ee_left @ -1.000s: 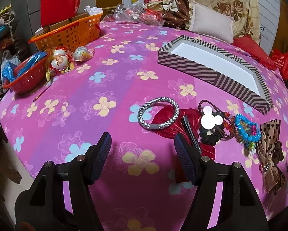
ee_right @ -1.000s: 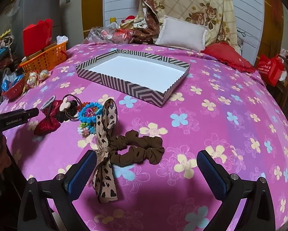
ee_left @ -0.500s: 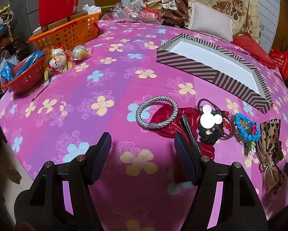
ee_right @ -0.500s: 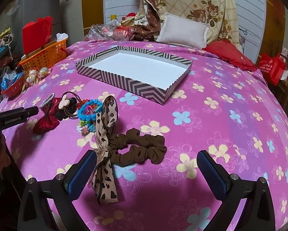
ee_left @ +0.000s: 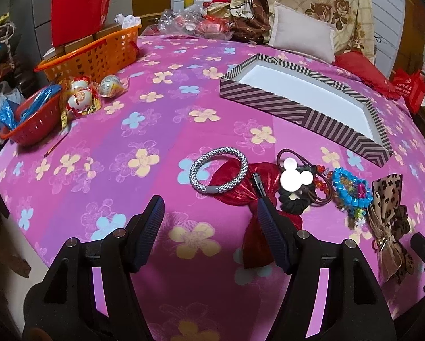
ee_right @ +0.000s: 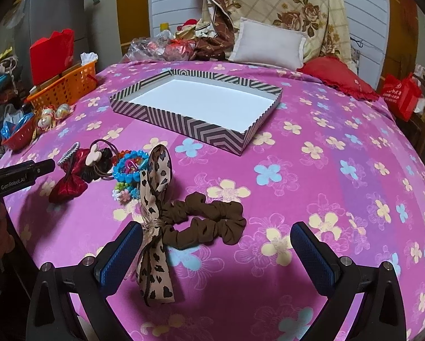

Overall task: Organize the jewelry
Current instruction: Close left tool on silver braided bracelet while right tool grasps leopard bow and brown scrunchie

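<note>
The left gripper [ee_left: 209,227] hovered with its fingers [ee_left: 149,228] spread wide and empty, just near of the silver bracelet [ee_left: 218,174], which lay partly on the red bow [ee_left: 240,190]. The right gripper [ee_right: 216,251] was likewise wide open and empty, its fingers [ee_right: 121,255] bracketing the brown scrunchie [ee_right: 206,221] and the leopard-print bow [ee_right: 155,227] crossing it.

The risk lay in the overlaps. The scrunchie touched the leopard bow, so closing on one would likely drag the other along or snag it. The bracelet sat half on slippery red fabric beside a black clip [ee_left: 258,183]; a pinch there could catch the bow too. The beaded blue bracelet [ee_left: 353,190] and the black hair tie with its white mouse-shaped charm [ee_left: 294,184] were tangled close together and might lift as a clump. The soft bedding could also give under the fingers, and a thin ring might slide away.

The striped box [ee_right: 184,126] sat empty, further back on the bed.

Everything rested on a bed with a pink flowered cover [ee_left: 155,130]. To the far left stood an orange basket [ee_left: 98,54] and a red basket [ee_left: 33,125]; pillows [ee_right: 269,45] and heaped bedding lined the far side.
</note>
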### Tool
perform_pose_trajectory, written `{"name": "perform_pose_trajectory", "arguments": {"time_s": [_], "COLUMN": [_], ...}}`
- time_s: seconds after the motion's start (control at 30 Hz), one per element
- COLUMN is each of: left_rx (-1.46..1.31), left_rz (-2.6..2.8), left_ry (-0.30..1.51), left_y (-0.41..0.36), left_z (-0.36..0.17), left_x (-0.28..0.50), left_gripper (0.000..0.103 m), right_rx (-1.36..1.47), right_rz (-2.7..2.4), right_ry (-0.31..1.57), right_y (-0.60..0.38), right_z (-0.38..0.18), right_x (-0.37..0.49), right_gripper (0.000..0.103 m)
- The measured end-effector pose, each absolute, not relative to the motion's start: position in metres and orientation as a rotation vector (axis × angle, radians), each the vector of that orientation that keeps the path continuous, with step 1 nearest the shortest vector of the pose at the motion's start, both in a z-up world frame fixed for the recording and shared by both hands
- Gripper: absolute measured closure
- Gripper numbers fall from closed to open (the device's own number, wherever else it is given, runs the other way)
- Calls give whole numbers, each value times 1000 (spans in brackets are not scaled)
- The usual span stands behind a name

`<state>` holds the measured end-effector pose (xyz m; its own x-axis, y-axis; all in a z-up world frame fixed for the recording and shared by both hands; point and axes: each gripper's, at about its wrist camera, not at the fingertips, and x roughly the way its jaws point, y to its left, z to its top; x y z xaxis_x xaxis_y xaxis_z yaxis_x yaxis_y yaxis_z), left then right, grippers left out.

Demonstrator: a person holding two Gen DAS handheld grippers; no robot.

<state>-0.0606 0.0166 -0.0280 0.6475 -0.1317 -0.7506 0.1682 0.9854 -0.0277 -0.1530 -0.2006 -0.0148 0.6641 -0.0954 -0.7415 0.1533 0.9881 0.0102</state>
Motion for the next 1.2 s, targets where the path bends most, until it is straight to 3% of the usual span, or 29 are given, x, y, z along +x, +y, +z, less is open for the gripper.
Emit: {"name": "perform_pose_trajectory", "arguments": {"time_s": [1.2], "left_rx": [206], "left_rz": [-303], "left_ry": [930], "left_y": [15], "left_z": [-42], "left_x": [-22], "left_gripper": [35], "right_rx": [202], "right_rz": [-105], "right_ry": [887], "right_y": [-215], "right_z": [-35], "right_x": [-138], "right_gripper": [0]}}
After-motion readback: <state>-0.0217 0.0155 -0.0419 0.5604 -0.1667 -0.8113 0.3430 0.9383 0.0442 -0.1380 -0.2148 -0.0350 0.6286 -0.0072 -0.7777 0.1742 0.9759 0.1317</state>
